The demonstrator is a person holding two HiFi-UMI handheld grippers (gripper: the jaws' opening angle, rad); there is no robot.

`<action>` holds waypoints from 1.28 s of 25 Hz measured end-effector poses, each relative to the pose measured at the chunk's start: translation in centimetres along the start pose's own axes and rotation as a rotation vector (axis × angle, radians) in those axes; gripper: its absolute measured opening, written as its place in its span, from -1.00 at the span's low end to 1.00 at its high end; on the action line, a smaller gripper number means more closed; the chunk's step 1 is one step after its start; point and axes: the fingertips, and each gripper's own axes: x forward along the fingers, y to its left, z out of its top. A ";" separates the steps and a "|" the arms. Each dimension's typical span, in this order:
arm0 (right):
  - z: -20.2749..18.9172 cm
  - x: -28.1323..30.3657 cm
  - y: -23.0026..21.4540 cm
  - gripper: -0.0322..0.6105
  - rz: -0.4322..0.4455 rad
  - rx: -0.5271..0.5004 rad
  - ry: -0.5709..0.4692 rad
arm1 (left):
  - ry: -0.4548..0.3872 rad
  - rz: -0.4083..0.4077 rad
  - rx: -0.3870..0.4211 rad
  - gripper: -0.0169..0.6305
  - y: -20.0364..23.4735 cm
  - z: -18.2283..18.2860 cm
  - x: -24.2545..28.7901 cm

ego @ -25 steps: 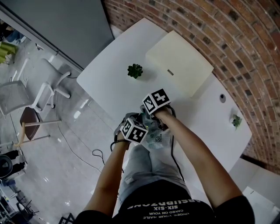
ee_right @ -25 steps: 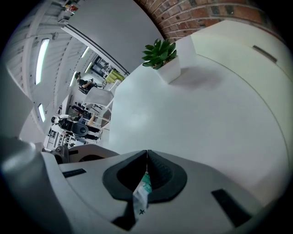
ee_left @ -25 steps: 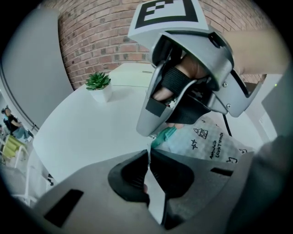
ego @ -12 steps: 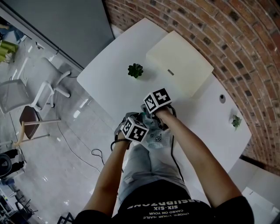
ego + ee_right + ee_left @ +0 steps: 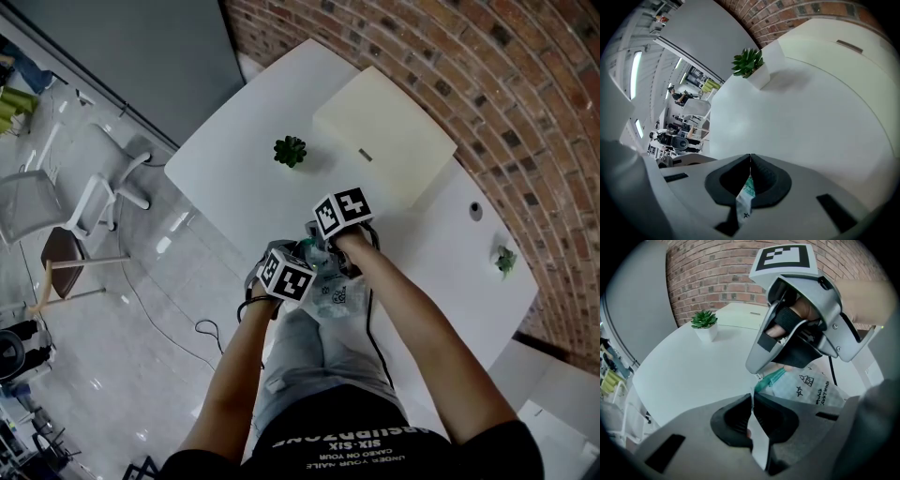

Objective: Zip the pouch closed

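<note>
The left gripper [image 5: 751, 398] is pinching a thin edge of the translucent printed pouch [image 5: 813, 386], jaws pressed together on it. The right gripper [image 5: 750, 161] is clamping the pouch's teal zipper strip. The pouch is hanging between them at the white bench's [image 5: 234, 178] near edge.

Head view: from above the person, looking steeply down on the white table [image 5: 234, 169], arms entering at 6 o'clock, brick wall [image 5: 487, 75] curving from 12 to 4 o'clock. Left gripper view: just behind its own jaws, facing across the table to the wall at 12 o'clock, the right gripper [image 5: 757, 375] very near at 1 o'clock; right gripper view: equally close behind its jaws, the room at 9 o'clock. All three share the potted plant [image 5: 290, 151] and cream box [image 5: 384, 134].
</note>
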 end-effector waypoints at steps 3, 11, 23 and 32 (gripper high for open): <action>0.0 -0.1 0.0 -0.90 0.005 0.011 -0.003 | 0.001 0.000 -0.001 -0.89 0.0 0.0 0.0; -0.2 -0.3 -0.4 -0.90 0.030 0.085 -0.005 | -0.002 -0.005 -0.011 -0.89 0.0 0.1 0.0; -0.3 -0.9 -1.4 -0.90 0.059 0.219 -0.048 | 0.001 -0.012 -0.022 -0.89 -0.1 0.0 0.0; -0.6 -1.0 -1.9 -0.90 0.086 0.296 -0.062 | -0.004 -0.028 -0.021 -0.89 -0.4 0.3 0.0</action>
